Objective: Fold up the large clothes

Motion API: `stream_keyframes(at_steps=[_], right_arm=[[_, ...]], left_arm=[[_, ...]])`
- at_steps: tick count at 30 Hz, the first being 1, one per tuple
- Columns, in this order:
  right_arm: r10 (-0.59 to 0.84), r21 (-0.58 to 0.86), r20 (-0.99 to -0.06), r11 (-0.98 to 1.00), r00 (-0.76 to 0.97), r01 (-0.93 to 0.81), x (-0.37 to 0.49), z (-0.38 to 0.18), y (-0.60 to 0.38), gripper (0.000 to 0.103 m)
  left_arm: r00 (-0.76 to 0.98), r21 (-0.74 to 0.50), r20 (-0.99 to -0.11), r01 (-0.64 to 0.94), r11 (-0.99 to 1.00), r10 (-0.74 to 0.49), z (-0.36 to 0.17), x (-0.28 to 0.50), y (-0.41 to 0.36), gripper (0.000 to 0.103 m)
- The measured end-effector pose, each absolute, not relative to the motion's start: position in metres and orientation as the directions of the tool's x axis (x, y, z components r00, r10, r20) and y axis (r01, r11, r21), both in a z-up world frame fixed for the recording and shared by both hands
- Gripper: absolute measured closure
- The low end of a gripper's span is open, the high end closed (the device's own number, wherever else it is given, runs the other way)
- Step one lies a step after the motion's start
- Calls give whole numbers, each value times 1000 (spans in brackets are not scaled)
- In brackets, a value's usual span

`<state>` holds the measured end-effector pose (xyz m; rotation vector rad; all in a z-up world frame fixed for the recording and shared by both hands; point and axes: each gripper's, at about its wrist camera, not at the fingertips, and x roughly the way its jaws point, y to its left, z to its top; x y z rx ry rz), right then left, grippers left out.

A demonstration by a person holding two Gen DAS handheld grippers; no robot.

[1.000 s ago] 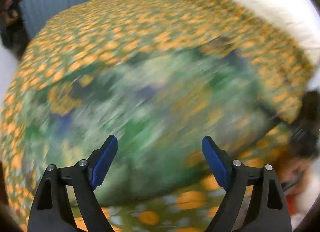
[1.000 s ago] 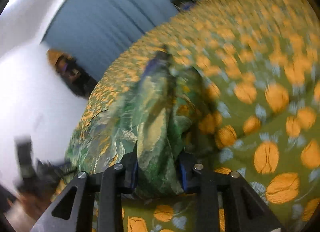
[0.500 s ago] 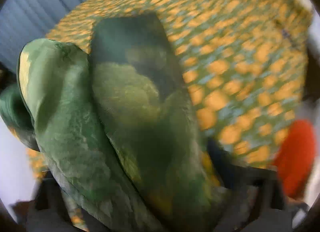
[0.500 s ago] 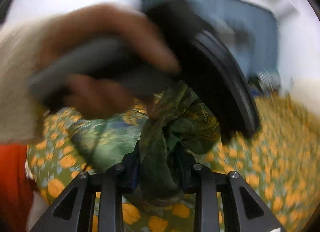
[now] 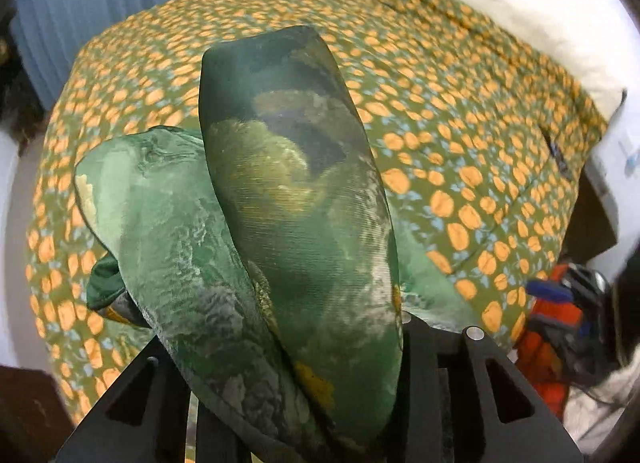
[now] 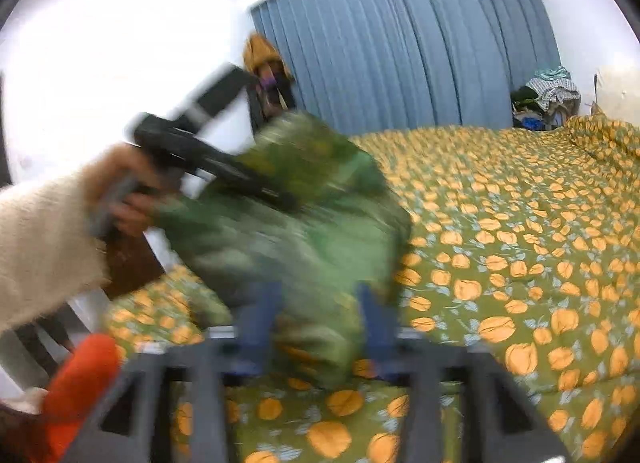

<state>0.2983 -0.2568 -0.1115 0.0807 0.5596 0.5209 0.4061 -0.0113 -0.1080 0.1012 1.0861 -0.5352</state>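
A green patterned silky garment (image 5: 280, 203) hangs from my left gripper (image 5: 312, 375), draped over its fingers and hiding them; the jaws look shut on the cloth. In the right wrist view the same garment (image 6: 304, 231) is blurred, bunched between my right gripper (image 6: 320, 319) and the left gripper's body (image 6: 208, 159), held in a hand with a cream sleeve. The right fingers (image 6: 260, 315) stand on either side of the cloth with a gap. The garment is lifted above the bed.
The bed has a green cover with orange fruit print (image 5: 460, 135) (image 6: 520, 243). Blue curtains (image 6: 400, 43) stand behind it. A clothes pile (image 6: 548, 99) sits at the far corner. Orange cloth (image 5: 556, 335) lies beside the bed.
The left gripper has closed on the garment and lifted it off the bed. The right gripper's jaws have widened around the cloth, and both views have swung upward.
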Motion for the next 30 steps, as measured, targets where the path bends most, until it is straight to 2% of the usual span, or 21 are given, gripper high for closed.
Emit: stream_keyframes(at_steps=[5,11,13,17,21,25,30], right_arm=[[563,259,-558,816,610,-517,342,-128,-198,77],[470,206,-747,836,470,-509,382,-200,-116,80],[435,183,-774,849,460,-495,387,-222,-99,80],[358,59,-784,856,508,-513,383,-226,-76,80],[415,142,-782,845,466,-516,387,-212,-91,80],[443,166,-764,838,469,-521,386,-190,-96,80],[529,210,-655,813,539,-543,379,-147,-82,79]], left_arm=[[353,-279,-834,391,877,-423,-148,412,42,68],[299,-381,-846,239,893,-441,-228,421,102,56],[306,-408,-838,197,892,-451,-248,418,110,54],[331,-446,-816,160,881,-473,-247,413,111,52],[314,-451,-821,156,879,-477,-231,412,108,43],[309,-492,-803,136,860,-509,-210,409,130,37],[334,-471,-810,120,874,-482,-203,405,154,36]])
